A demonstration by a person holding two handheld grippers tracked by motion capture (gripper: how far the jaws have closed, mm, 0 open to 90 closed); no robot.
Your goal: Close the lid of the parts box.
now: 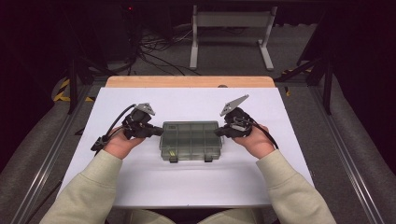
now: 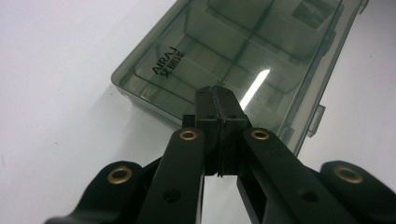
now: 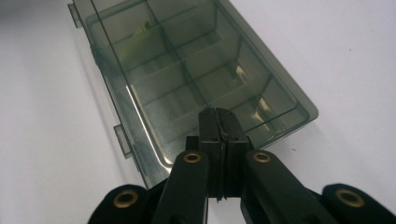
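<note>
organiser box [image 2: 243,60] far corner cut off by top edge, small yellow item [image 3: 141,31] inside too blurred to identify

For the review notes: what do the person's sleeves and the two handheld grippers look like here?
The person wears pale beige long sleeves. The left gripper and right gripper are black, each topped by a grey three-cornered plate and trailing a black cable. In the gripper views, each has two black jaws on black link arms with brass-coloured rivets.
</note>
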